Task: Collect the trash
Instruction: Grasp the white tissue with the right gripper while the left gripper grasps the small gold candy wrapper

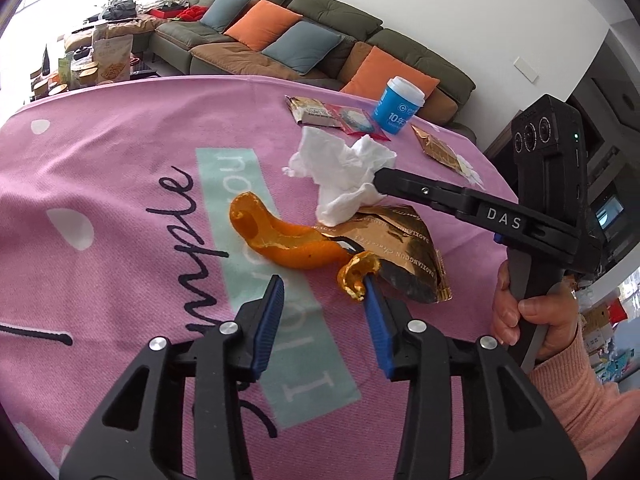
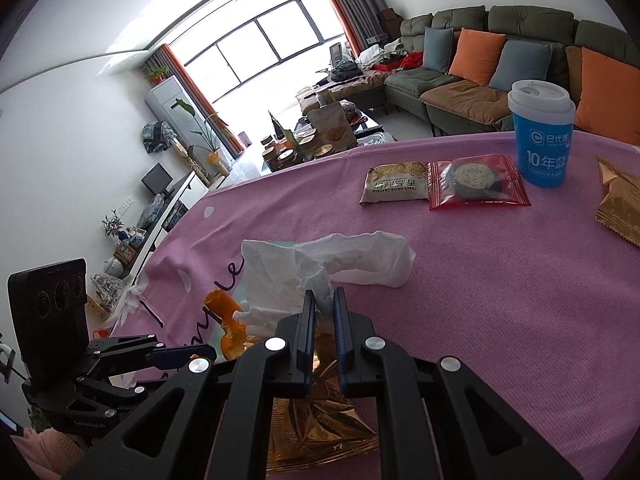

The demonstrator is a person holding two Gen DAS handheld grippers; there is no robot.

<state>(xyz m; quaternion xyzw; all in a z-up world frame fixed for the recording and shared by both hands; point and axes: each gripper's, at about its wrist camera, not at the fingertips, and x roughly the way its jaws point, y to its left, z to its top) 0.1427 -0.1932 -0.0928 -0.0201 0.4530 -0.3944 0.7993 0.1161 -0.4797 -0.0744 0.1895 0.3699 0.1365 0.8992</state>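
**A:** Trash lay bunched near the middle of the pink cloth (image 1: 120,200), and we read it left to right. Furthest left sat the long orange peel (image 1: 276,240), curled side up, with a smaller peel scrap (image 1: 356,276) just beside it. Why did our left gripper (image 1: 324,300) stand where it did?

**B:** We had it angled down with its jaws apart and nothing pinched between them. The small scrap touched the tip of one blue pad, but no grip was made on it. We judged that peel to be its next pick.

**A:** And the gold wrapper (image 1: 404,256)?

**B:** It lay flat under the rest, with the small scrap and the tissue's lower edge resting on it. We judged it best left until whatever rested on it was gone.

**A:** Then the crumpled tissue (image 1: 344,172).

**B:** Our right gripper (image 2: 323,300) was clamped on it, the pads nearly together with a fold of white paper squeezed between them. The tissue's bulk spread out past the tips, so we could not tell whether it was off the cloth.

**A:** Further right?

**B:** Two sealed snack packets (image 2: 444,184) and the blue cup (image 2: 542,136) stood well apart from the pile, and another gold packet (image 2: 620,204) lay at the far edge. All lay untouched.
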